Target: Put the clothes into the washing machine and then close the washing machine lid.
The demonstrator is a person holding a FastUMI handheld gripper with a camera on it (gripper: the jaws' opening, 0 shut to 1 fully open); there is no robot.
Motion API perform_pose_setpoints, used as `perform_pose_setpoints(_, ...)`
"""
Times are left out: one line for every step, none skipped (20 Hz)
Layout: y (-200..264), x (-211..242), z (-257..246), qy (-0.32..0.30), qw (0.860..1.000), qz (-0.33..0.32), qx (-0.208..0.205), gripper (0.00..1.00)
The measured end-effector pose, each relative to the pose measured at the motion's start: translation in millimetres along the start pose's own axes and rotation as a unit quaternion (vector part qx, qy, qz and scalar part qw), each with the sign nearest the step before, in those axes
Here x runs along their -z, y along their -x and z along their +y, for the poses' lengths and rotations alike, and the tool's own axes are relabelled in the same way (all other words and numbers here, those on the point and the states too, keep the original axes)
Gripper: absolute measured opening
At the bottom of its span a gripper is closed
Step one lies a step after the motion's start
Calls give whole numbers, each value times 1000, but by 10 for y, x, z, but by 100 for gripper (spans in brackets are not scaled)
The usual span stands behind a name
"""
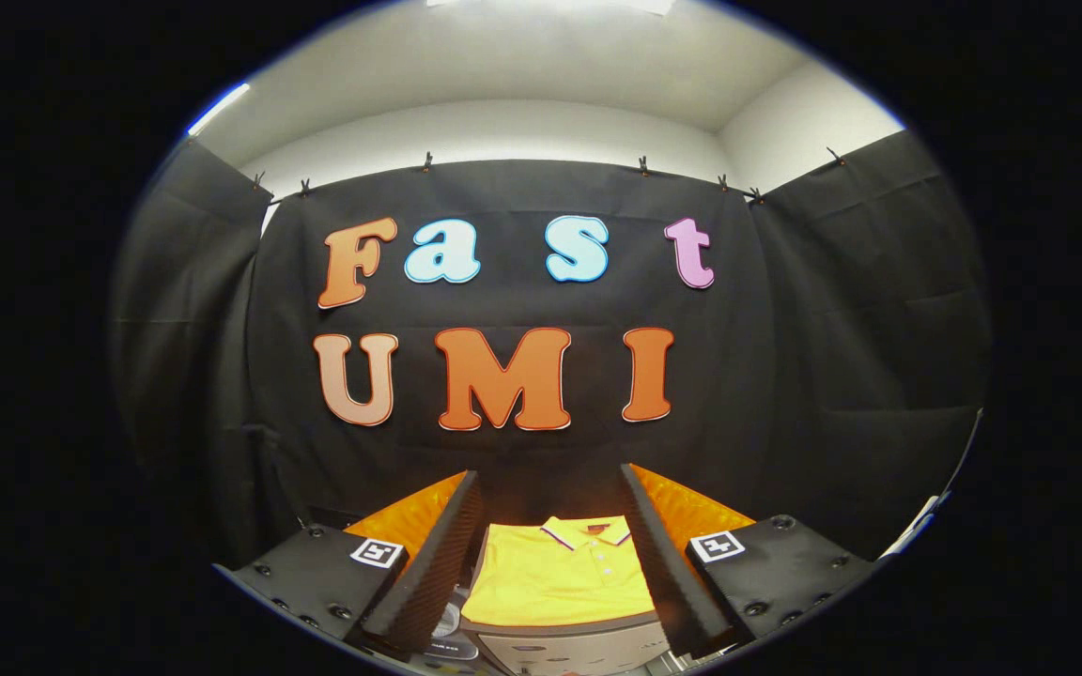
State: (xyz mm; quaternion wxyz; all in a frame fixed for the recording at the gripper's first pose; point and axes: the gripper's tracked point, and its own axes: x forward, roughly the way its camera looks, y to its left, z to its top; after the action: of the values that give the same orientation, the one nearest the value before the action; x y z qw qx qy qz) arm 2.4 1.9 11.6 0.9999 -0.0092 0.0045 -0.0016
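Observation:
A folded yellow polo shirt (560,575) with a striped collar lies flat on top of a light-coloured appliance, the washing machine (564,648), whose front edge shows just below the shirt. My gripper (550,563) is open, its two fingers (438,563) spread wide to either side of the shirt and held above it. Nothing is between the fingers and they touch nothing. The machine's lid and opening are hidden under the shirt and by the fingers.
The black cloth wall (522,451) of the booth stands close behind the machine. A pale edge (917,526) shows low on the right. A small dark control area (447,631) sits by the left finger.

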Motion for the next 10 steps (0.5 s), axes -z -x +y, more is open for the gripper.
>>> perform_pose_setpoints(-11,-4,5,2,1000,0,0,95)
perform_pose_setpoints(-12,-17,7,4,1000,0,1,95)
perform_pose_setpoints(-7,-18,14,6,1000,0,0,95)
perform_pose_setpoints(-7,-30,34,8,1000,-1,-1,95)
perform_pose_setpoints(-11,-28,41,10,1000,-1,0,95)
perform_pose_setpoints(-12,-45,37,12,1000,0,0,95)
perform_pose_setpoints(-11,-56,40,14,1000,-1,1,95)
perform_pose_setpoints(-21,-65,48,15,1000,-1,0,95)
perform_pose_setpoints(-29,-60,53,15,1000,-1,0,95)
perform_pose_setpoints(-28,-71,42,17,1000,-1,0,95)
